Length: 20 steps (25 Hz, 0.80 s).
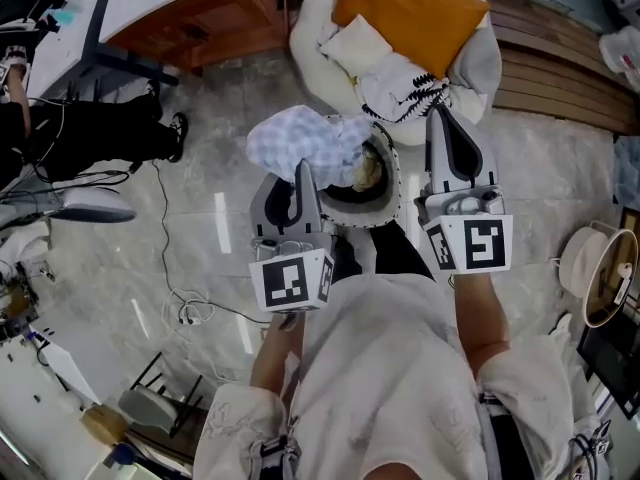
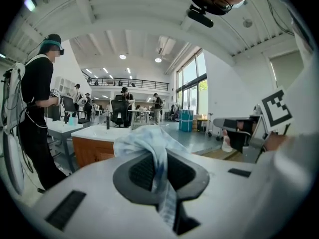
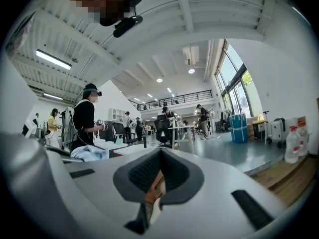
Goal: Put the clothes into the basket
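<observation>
Clothes-wise, what I had was one pale blue checked cloth (image 1: 295,143), pinched in the left gripper (image 1: 303,171). In the left gripper view the jaws were squeezed narrow on a fold of it (image 2: 149,141), with the fabric bunched over the tips and a strip trailing back down the slot.

From the head view the cloth hung over the 9-to-11 o'clock side of the basket (image 1: 393,178), a round one with a white lacy rim and a dark inside. Something yellowish was already lying in it. I couldn't tell if the cloth was actually touching the rim or just above it.

The right gripper (image 1: 440,118) sat at about 2 o'clock from the basket. Its jaws were together with only a thin slit left, and nothing I could make out was pinched between them (image 3: 158,156).

At 12 o'clock past the basket there was a white beanbag (image 1: 480,58) with an orange cushion (image 1: 410,8) on it, plus a white garment with black trim (image 1: 400,88) lying just off the right gripper's tips. A wooden desk (image 1: 200,13) stood at 10 o'clock, and a cable (image 1: 190,298) snaked across the marble floor (image 1: 220,238) at 8 o'clock.
</observation>
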Tool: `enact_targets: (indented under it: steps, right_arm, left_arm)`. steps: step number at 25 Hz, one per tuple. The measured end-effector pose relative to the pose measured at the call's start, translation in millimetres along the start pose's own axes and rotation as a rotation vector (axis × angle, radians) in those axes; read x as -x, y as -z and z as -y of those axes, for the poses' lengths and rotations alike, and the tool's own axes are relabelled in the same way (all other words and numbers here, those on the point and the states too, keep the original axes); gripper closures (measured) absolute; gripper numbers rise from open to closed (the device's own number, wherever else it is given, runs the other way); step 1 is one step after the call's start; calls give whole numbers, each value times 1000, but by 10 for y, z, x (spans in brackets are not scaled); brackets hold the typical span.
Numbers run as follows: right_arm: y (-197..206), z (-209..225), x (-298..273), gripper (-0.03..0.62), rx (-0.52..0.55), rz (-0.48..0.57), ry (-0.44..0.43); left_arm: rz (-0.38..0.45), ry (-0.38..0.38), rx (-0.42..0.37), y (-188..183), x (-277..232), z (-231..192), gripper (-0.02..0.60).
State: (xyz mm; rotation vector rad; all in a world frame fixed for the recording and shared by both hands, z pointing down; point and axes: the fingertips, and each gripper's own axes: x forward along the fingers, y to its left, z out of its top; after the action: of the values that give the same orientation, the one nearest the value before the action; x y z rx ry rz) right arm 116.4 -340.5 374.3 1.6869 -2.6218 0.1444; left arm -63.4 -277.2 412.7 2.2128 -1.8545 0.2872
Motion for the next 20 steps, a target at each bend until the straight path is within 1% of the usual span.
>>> enact_targets:
  steps: [5, 7, 11, 14, 16, 20]
  right_arm:
    - [255, -56, -25, 606, -95, -12, -78]
    - [368, -96, -32, 606, -90, -25, -97]
    - [590, -164, -50, 606, -67, -47, -106]
    - [729, -181, -36, 606, -108, -43, -112]
    - [831, -171, -26, 606, -126, -59, -115]
    - [992, -142, 2, 606, -116, -97, -113]
  left_arm:
    - [-96, -12, 15, 465, -105, 4, 546]
    - [-134, -14, 25, 671, -136, 15, 545]
    - [-218, -21, 47, 1129, -202, 11, 545]
    - [-291, -30, 77, 1525, -242, -14, 545]
    - [-343, -36, 86, 1794, -283, -27, 546]
    - [-452, -43, 121, 2316, -385, -43, 546]
